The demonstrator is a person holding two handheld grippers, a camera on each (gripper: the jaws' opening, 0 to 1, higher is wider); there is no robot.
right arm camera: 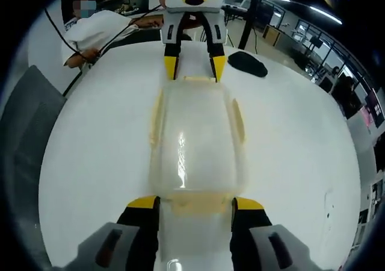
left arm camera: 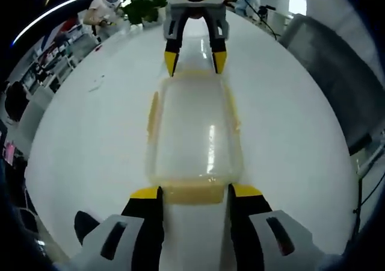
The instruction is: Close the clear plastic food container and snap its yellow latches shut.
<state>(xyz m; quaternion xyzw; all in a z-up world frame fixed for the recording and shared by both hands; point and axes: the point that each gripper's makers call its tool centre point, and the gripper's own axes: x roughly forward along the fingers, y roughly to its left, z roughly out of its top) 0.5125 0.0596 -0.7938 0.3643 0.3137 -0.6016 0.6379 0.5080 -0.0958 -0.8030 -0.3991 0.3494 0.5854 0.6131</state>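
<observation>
Your left claw (left arm camera: 195,192) and right claw (right arm camera: 195,203) were open at the 6 and 12 o'clock latches (left arm camera: 191,193) of the light, slippery, bendy box (left arm camera: 194,129); press there.

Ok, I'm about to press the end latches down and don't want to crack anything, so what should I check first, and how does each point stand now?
1. Lid seated on the clear plastic food container: ok, it sits on the container, on the white table.
2. Left gripper straddling the near yellow end latch: ok, jaws open on either side.
3. Right gripper straddling the opposite yellow end latch: ok, jaws open.
4. End latches snapped: cannot tell.
5. Yellow side latches: cannot tell whether locked.
6. Black object on the table: ok, apart from the container.
</observation>
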